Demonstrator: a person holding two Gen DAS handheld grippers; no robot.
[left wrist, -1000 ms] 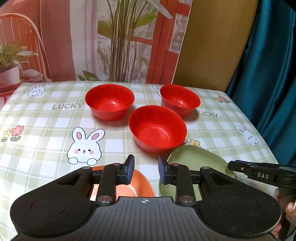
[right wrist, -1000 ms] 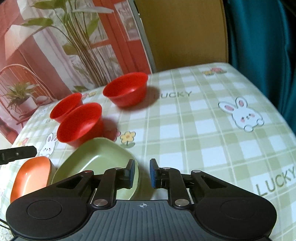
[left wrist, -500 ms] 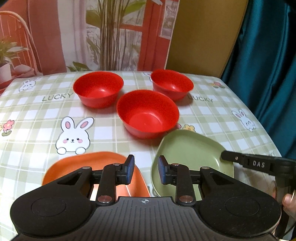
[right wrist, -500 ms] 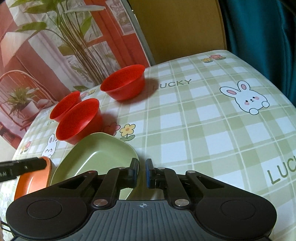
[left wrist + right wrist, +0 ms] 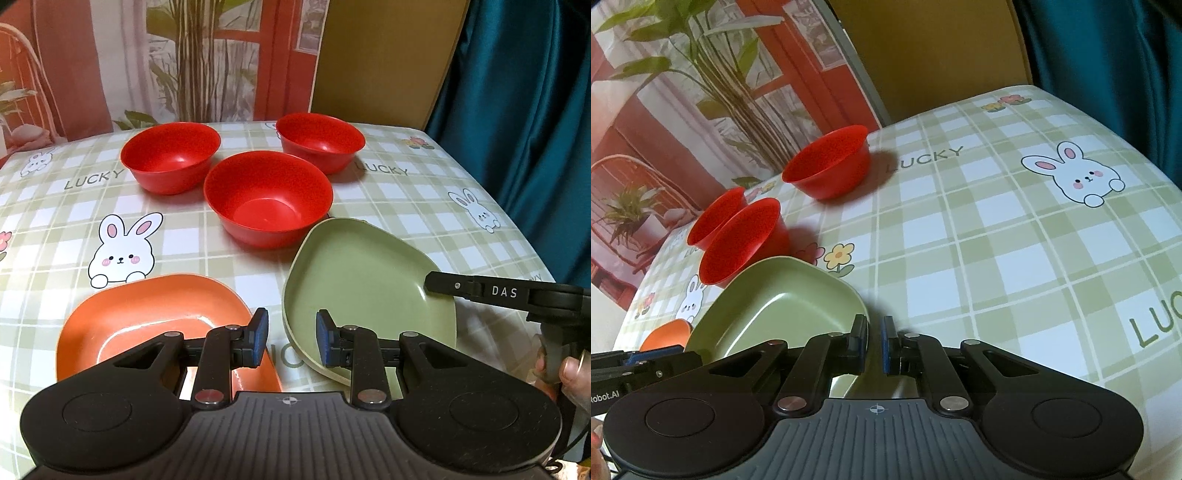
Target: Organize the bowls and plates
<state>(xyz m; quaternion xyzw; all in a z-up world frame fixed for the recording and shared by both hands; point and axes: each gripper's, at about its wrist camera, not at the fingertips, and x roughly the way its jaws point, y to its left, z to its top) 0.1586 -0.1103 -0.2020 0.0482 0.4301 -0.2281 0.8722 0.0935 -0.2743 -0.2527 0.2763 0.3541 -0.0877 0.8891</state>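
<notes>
Three red bowls [image 5: 170, 162] [image 5: 267, 199] [image 5: 321, 142] stand in a cluster at the back of the table. Nearer to me lie an orange plate [image 5: 147, 317] on the left and a green plate [image 5: 365, 280] on the right. My left gripper [image 5: 290, 332] hovers open over the gap between the two plates, holding nothing. My right gripper [image 5: 874, 328] is shut on the right rim of the green plate [image 5: 783, 306]. One of its fingers [image 5: 443, 286] reaches over that rim from the right. The plate's gripped side looks slightly raised.
The table [image 5: 997, 240] has a green checked cloth with rabbits and the word LUCKY. Its right half is bare cloth. A teal curtain [image 5: 517, 110] hangs past the right edge, and a printed backdrop [image 5: 184, 55] stands behind. A hand [image 5: 569, 373] holds the right gripper's handle.
The right jaws closed from a narrow gap onto the green plate's rim. The left gripper's view shifted, so both plates now show more fully below the bowls.
</notes>
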